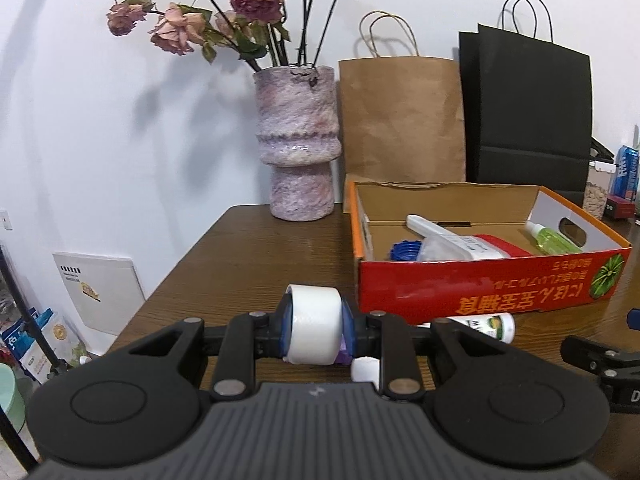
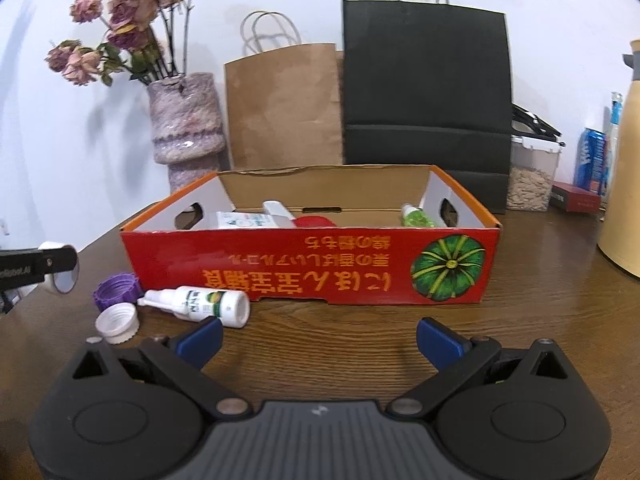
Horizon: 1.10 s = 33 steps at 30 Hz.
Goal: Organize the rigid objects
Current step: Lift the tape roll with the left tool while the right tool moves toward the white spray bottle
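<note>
Spray bottle [image 2: 204, 304] before box [image 2: 280, 276]

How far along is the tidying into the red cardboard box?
Partly done: the red cardboard box already holds a green bottle and several other items. In hand: the left gripper is shut on a white tape roll. Left on the table: purple cap, white cap, white spray bottle. The right gripper is open, empty.

Even, bright indoor light; the vase [image 1: 298, 140] throws soft shadows leftward on the wall [image 1: 100, 120]. Fisheye bending and dark corners; slight softness throughout.
</note>
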{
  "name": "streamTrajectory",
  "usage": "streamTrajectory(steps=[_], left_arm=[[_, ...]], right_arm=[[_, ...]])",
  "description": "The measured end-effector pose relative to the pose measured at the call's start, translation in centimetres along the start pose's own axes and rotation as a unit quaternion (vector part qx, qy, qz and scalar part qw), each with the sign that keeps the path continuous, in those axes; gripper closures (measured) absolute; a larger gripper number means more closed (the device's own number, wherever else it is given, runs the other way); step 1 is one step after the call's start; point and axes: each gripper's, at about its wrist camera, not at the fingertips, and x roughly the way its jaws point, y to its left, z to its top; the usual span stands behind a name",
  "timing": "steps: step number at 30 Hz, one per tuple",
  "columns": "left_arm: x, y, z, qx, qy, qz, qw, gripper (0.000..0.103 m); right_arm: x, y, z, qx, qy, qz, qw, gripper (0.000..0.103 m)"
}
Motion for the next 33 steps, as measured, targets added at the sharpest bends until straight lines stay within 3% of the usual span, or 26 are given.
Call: streamTrajectory(steps=[17,33], left_arm=[[0.6,2.4,0.1,0.014,-0.009,0.014,0.9998,0.078],[1.2,4.1,0.1,0.023,-0.009,0.008,0.9997,0.078]], right_arm=[[2.6,6.9,1.2,-0.041,0.007,0.040,0.998,0.000],[7.6,11.8,2.5,-0.052,0.052,-0.022,0.997,0.000]])
